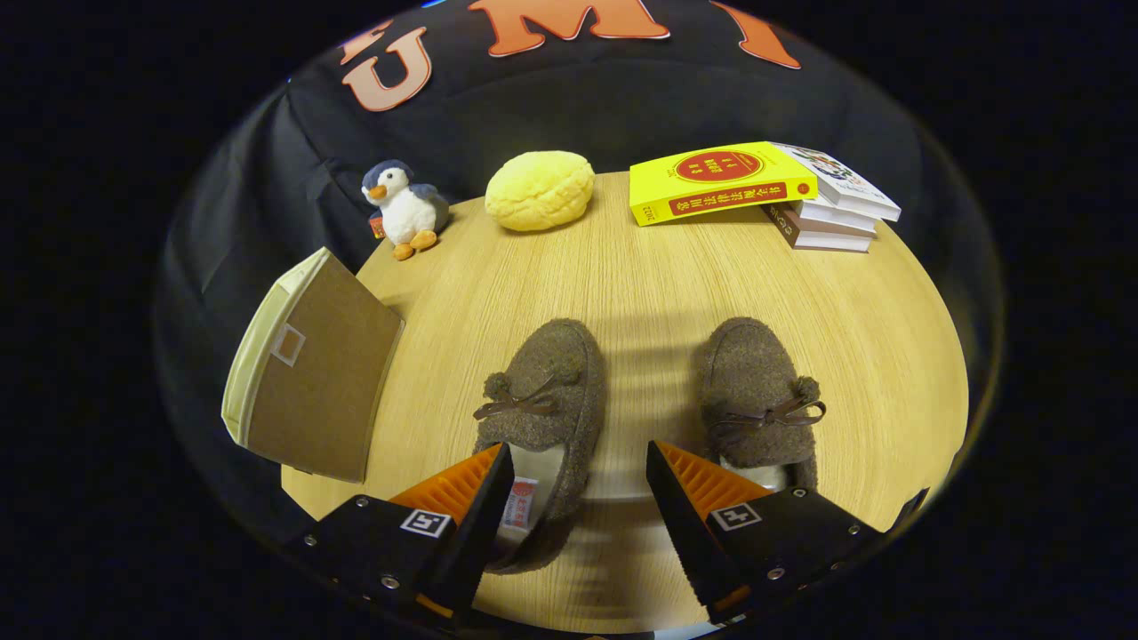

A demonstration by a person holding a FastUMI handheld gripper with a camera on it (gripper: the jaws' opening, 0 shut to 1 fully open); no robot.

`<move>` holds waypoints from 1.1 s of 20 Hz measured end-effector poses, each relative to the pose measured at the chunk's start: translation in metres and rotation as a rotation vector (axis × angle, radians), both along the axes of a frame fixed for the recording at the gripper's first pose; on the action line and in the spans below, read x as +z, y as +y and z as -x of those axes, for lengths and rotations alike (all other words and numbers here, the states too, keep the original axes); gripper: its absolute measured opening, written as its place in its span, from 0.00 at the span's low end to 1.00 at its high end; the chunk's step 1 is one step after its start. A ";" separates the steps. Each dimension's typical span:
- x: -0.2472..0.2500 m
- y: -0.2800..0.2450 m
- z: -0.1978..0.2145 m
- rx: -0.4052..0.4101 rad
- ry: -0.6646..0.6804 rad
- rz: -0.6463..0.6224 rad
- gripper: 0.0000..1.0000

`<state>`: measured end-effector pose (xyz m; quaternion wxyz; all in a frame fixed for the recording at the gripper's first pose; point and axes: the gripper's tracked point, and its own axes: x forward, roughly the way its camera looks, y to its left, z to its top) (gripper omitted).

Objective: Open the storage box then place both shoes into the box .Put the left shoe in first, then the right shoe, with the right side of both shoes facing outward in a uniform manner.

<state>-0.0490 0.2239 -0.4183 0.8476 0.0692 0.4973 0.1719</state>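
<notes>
Two brown fuzzy shoes sit side by side on the round wooden table (640, 267), toes pointing away: the left shoe (547, 400) and the right shoe (756, 391), a strip of bare wood between them. The gripper (578, 471) hangs above their heels with its fingers spread wide, grasping nothing; one fingertip overlaps the left shoe's opening, the other the right shoe's heel. The storage box (311, 373) stands at the table's left edge, partly overhanging it, its lid closed. Beyond the shoes lies a broad open stretch of tabletop. Along the far edge stand a penguin plush (404, 209), a yellow bun-shaped cushion (540, 189) and stacked books (756, 191).
</notes>
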 end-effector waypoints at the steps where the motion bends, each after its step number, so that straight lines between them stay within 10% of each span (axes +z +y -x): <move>1: -0.006 0.001 0.001 0.008 0.006 0.013 0.89; 8: -0.037 0.006 -0.003 -0.011 0.053 0.062 0.83; 17: -0.043 0.015 -0.013 -0.074 0.089 0.058 0.12; 22: -0.037 0.016 -0.017 -0.118 0.122 0.025 0.01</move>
